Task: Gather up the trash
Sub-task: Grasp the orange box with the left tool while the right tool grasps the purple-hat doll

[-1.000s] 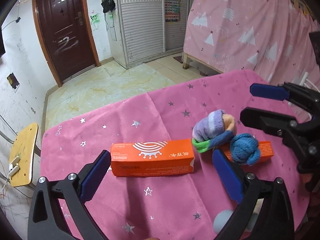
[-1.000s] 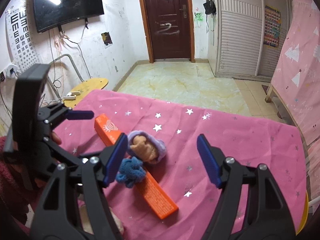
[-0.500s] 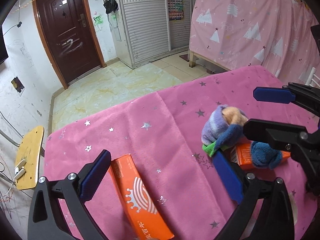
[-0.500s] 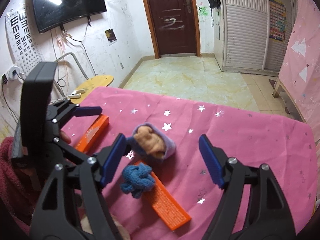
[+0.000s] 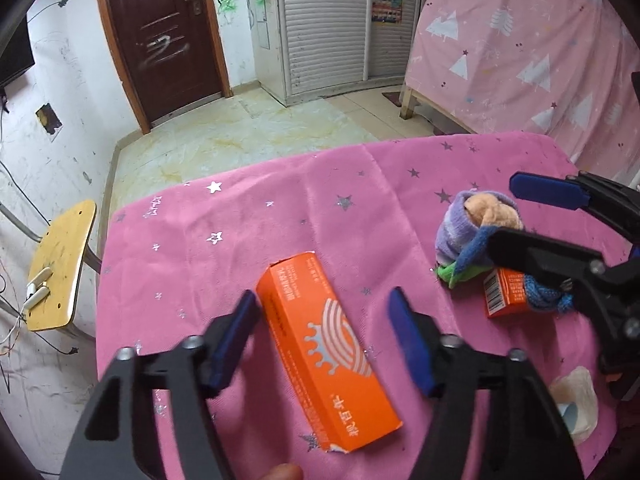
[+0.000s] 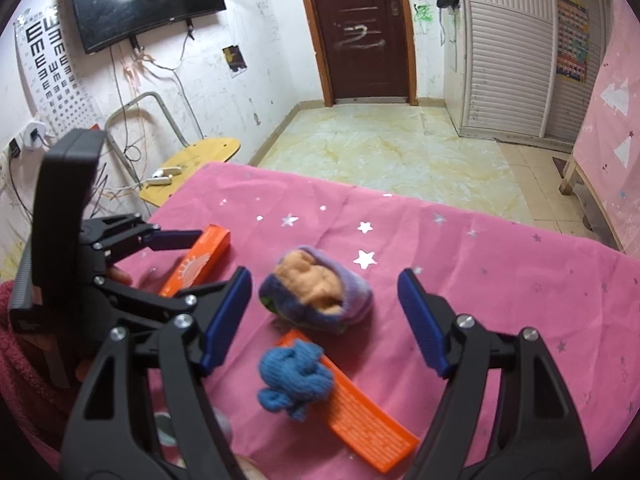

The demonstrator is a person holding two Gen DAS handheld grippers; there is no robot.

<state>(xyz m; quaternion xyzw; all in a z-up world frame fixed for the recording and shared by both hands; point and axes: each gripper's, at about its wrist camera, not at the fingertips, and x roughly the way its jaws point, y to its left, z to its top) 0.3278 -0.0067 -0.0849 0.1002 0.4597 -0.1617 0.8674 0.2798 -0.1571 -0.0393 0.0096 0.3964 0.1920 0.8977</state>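
The left gripper (image 5: 322, 328) fingers, just narrowing, straddle an orange box (image 5: 326, 354) near the desk (image 5: 248, 224) front-left corner without pressing it. The right gripper (image 6: 326, 320) fingers gape empty around a purple sock bundle (image 6: 320, 294) mid-desk.

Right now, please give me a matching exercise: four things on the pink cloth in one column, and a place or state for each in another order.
1. long orange box
2. blue knitted ball
3. purple sock bundle
4. left gripper

a. lies on the second orange box
b. between the right gripper's fingers
c. jaws just closing, not gripping
d. between the left gripper's fingers

Pairs: 1-d, 2-a, 3-b, 4-c
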